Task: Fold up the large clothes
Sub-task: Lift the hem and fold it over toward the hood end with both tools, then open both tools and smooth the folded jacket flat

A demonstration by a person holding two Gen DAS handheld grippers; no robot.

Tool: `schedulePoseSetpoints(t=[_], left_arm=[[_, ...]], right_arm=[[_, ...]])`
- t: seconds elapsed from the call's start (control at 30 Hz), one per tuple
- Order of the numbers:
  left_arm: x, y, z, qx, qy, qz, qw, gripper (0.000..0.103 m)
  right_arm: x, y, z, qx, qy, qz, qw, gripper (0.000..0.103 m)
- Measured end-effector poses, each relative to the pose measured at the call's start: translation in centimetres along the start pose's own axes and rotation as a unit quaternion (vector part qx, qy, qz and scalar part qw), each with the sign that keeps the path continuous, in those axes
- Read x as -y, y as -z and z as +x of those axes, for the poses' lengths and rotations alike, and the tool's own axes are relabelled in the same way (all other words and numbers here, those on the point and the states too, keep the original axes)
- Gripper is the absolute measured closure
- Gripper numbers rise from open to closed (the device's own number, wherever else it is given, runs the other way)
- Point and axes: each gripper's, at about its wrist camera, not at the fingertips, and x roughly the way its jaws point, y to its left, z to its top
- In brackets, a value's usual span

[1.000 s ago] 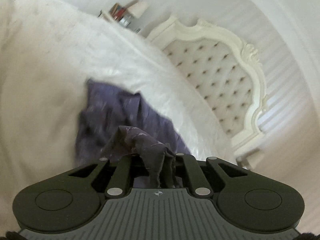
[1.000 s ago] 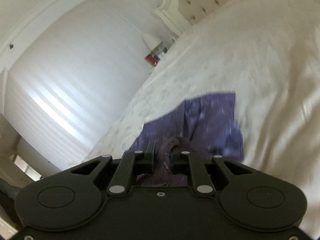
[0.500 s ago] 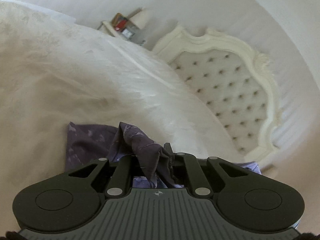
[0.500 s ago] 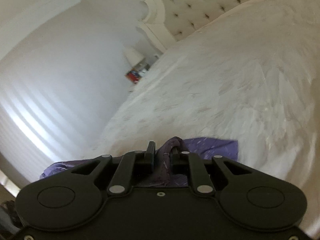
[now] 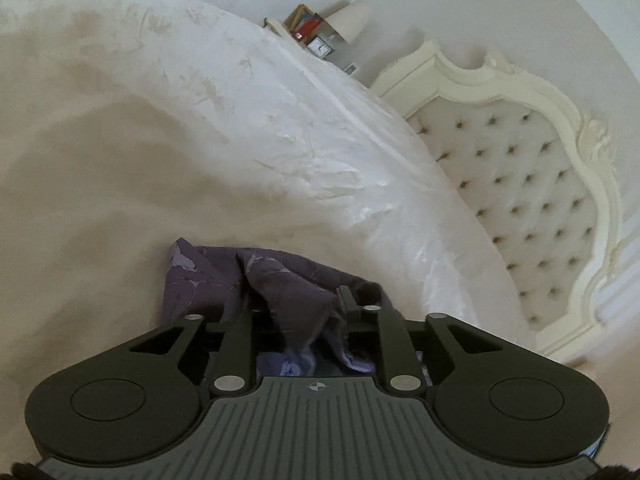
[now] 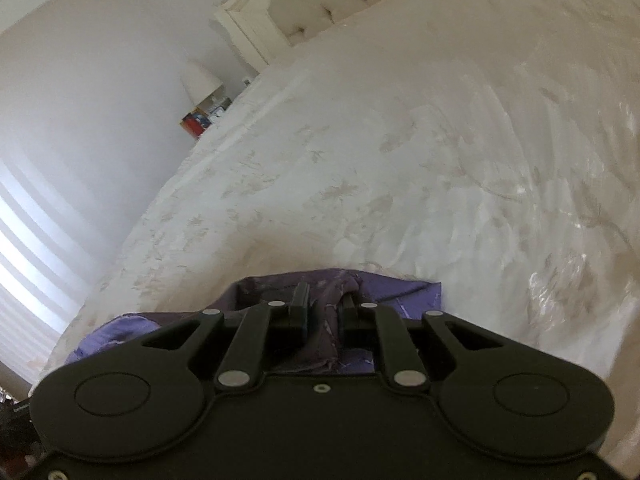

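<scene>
A purple patterned garment (image 5: 208, 276) lies on the white bedspread (image 5: 120, 160), close under both grippers. My left gripper (image 5: 300, 312) is shut on a bunched fold of the garment, which drapes over its fingers. In the right wrist view my right gripper (image 6: 324, 312) is shut on another edge of the same garment (image 6: 404, 292). Most of the cloth is hidden below the gripper bodies.
A cream tufted headboard (image 5: 532, 184) stands at the head of the bed. A bedside table with a lamp (image 5: 352, 20) and books (image 5: 306, 24) is beyond the bed's far side; it also shows in the right wrist view (image 6: 200, 80). White walls surround.
Both grippers have dropped low toward the bedspread with the garment still held. Far less of the purple cloth shows ahead of the fingers than a second ago.
</scene>
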Motion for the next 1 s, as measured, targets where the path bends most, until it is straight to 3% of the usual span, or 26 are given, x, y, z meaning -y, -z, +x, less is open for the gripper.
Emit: schedulePoseSetpoints(t=[0.07, 0.13, 0.17, 0.2, 0.27, 0.4, 0.53, 0.7, 0.83, 0.9, 1.0], left_arm=[[-0.4, -0.3, -0.1, 0.008, 0.015, 0.001, 0.9999, 0.061], [-0.5, -0.6, -0.6, 0.024, 0.036, 0.004, 0.9991, 0.022], [-0.4, -0.6, -1.2, 0.040, 0.035, 0.010, 0.9985, 0.015], [-0.1, -0.7, -1.8, 0.061, 0.030, 0.021, 0.9975, 0.010], [0.5, -0.8, -3.4, 0.089, 0.018, 0.043, 0.9949, 0.010], [3.0, 0.1, -5.8, 0.087, -0.005, 0.120, 0.9890, 0.010], [6.4, 4.5, -7.4, 0.051, -0.023, 0.251, 0.9664, 0.010], [8.7, 12.2, -7.9, -0.009, -0.031, 0.378, 0.9254, 0.010], [9.1, 16.0, -7.0, -0.047, -0.037, 0.431, 0.9002, 0.010], [8.9, 16.4, -6.4, -0.055, -0.045, 0.430, 0.9001, 0.010], [8.7, 15.7, -5.1, -0.060, -0.064, 0.410, 0.9080, 0.010]], right_arm=[[0.3, 0.2, 0.3, -0.002, -0.002, 0.005, 1.000, 0.075], [0.5, 0.2, 0.4, 0.000, -0.021, 0.015, 1.000, 0.054], [0.5, 0.2, 0.2, 0.003, -0.032, 0.017, 0.999, 0.048], [0.3, 0.2, 0.0, 0.010, -0.039, 0.015, 0.999, 0.032], [-0.5, 0.2, -1.2, 0.038, -0.035, -0.009, 0.999, 0.001], [-2.8, 0.3, -3.5, 0.066, -0.026, -0.078, 0.994, 0.002], [-6.3, 2.9, -5.3, 0.054, -0.029, -0.175, 0.983, 0.002], [-11.1, 9.9, -6.6, 0.014, -0.039, -0.325, 0.945, 0.002], [-13.2, 14.8, -6.7, -0.018, -0.045, -0.414, 0.909, 0.002], [-13.6, 16.0, -6.1, -0.029, -0.038, -0.435, 0.899, 0.002], [-13.7, 15.9, -4.5, -0.049, -0.022, -0.428, 0.902, 0.002]])
